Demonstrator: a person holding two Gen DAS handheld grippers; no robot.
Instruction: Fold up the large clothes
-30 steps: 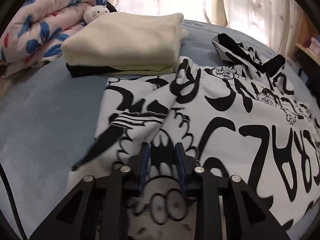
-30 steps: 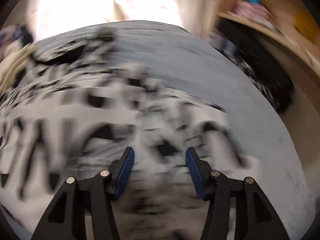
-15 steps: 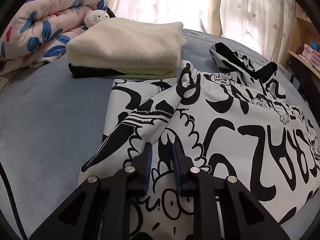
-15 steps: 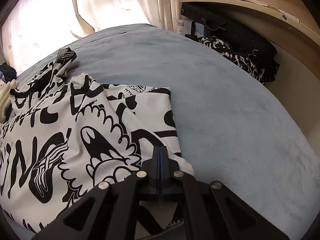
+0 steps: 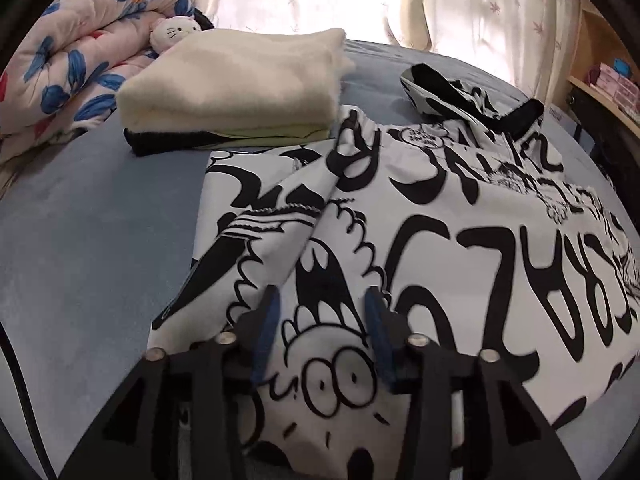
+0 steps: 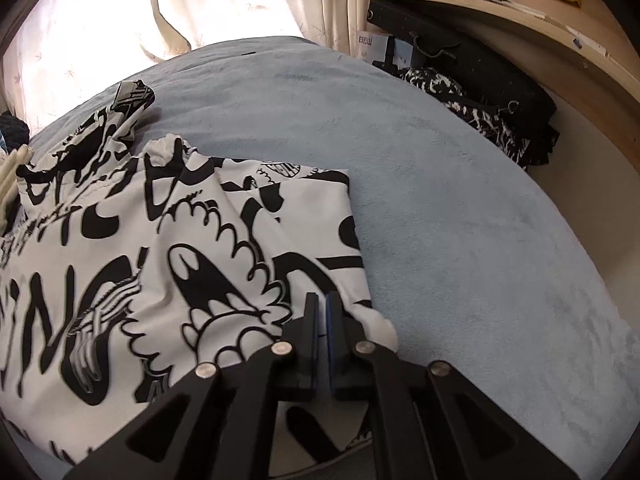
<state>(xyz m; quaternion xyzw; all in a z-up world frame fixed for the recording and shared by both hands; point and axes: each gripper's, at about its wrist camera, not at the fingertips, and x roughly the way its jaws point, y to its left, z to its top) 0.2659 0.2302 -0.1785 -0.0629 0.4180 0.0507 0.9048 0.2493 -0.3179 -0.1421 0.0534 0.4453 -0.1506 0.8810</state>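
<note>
Meanwhile, your left gripper [image 5: 320, 320] had changed most since half a second earlier: its blue pads, then nearly together, now stood well apart, with nothing pinched between them. They hovered over the near edge of the printed garment [image 5: 420, 220], straddling the cartoon face drawn on it; whether the tips touched the cloth could not be told.

Your right gripper [image 6: 322, 312] matched the earlier frame: its fingers were pressed almost together, only a thin slit showing, at the near right corner of the garment [image 6: 160, 260]. That corner looked caught between them, though the grip point itself was hidden by the fingers.

The black-and-white garment lay spread on the blue bed cover [image 6: 440, 200], sleeves folded inward, its hood [image 5: 448, 88] at the far end. Just beside its far left corner sat a stack of folded clothes [image 5: 240, 84], cream on top. Farther left lay a floral quilt [image 5: 72, 68] with a plush toy [image 5: 174, 32] against it. Curtains [image 6: 224, 4] hung at the far side.
</note>
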